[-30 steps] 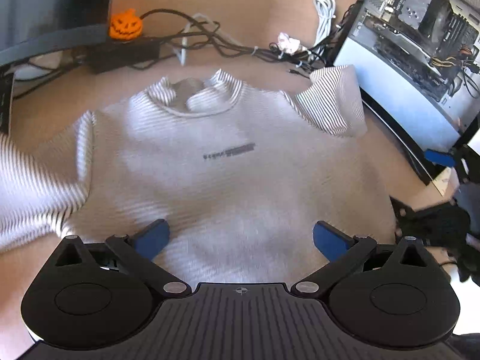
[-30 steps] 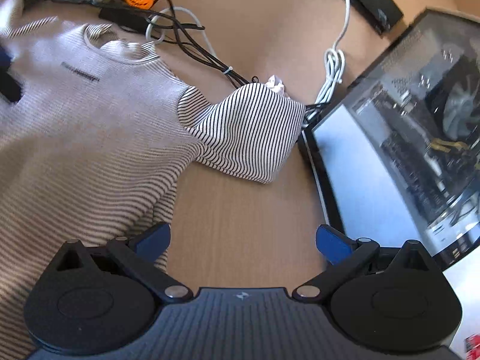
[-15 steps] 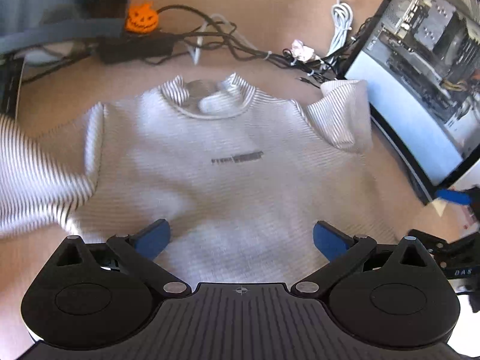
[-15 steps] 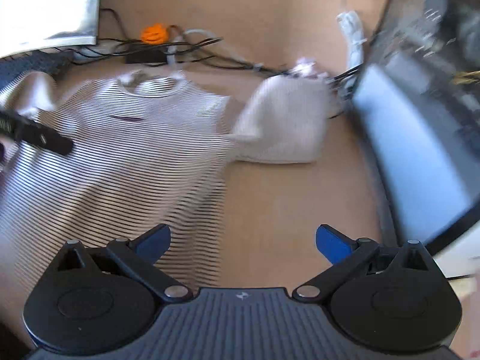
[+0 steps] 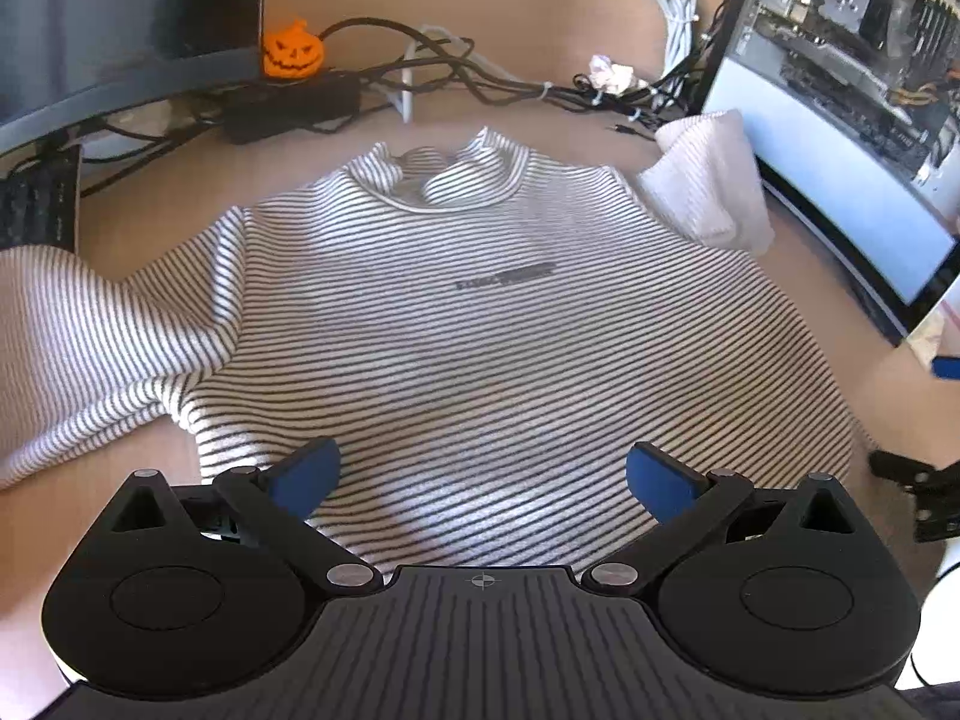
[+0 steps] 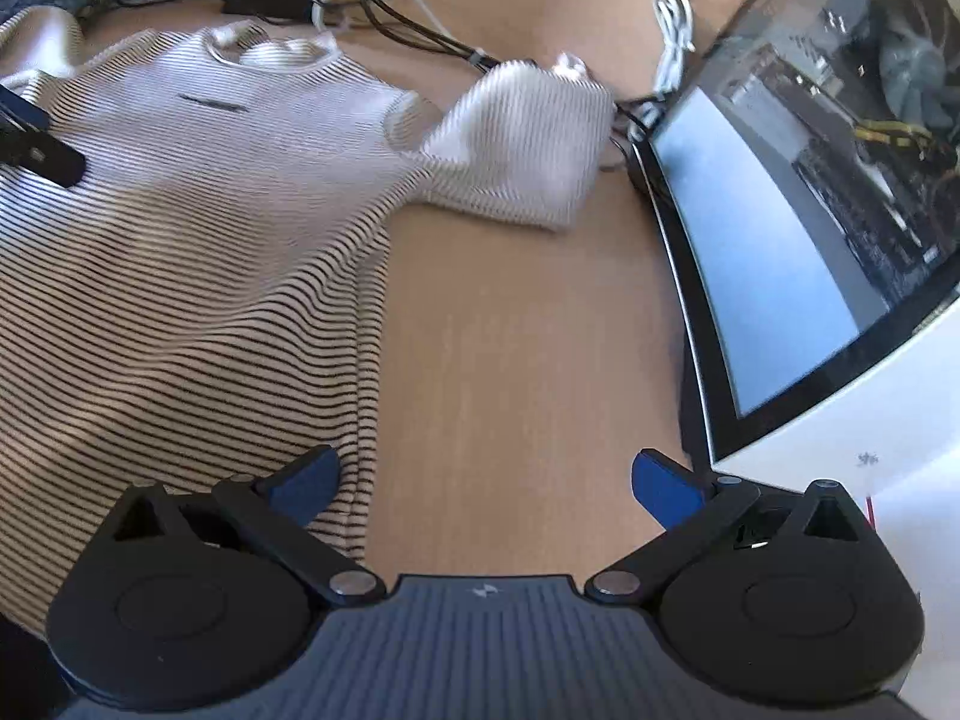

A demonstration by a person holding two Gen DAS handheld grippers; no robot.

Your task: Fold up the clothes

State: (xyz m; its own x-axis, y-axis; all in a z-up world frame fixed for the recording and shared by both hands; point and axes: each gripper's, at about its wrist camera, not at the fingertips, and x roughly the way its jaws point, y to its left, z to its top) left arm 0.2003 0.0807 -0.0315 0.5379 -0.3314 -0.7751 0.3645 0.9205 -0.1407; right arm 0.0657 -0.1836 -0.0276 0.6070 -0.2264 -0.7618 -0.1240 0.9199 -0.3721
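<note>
Lying front-up on the wooden desk (image 6: 510, 360), the striped shirt (image 5: 480, 330) is the landmark here, its hem toward the cameras and its collar (image 5: 447, 180) at the far end. The left gripper (image 5: 483, 474) hangs over the hem with its blue fingers (image 5: 306, 474) spread wide and nothing between them; whether the tips touch the cloth is hard to judge from this angle. The right gripper (image 6: 486, 480) is likewise released and empty, its left finger over the shirt's right side seam and its right finger over bare desk beside the shirt.

Across the chest of the shirt runs a small dark printed mark (image 5: 504, 276). The left sleeve (image 5: 78, 348) spreads out from the shirt's left shoulder and lies rumpled on the desk. The right sleeve (image 6: 522, 162) is bunched into a heap off the shirt's right shoulder, and in the right wrist view it is blurred.

To the right of the shirt stands a computer case (image 6: 810, 210) with a glass side panel, close to the bunched sleeve. Beyond the collar lies a tangle of black cables (image 5: 432, 66), an orange pumpkin figure (image 5: 292, 51) and a coiled white cable (image 5: 675, 6). Off the shirt's far left corner sits a curved monitor (image 5: 120, 12).
</note>
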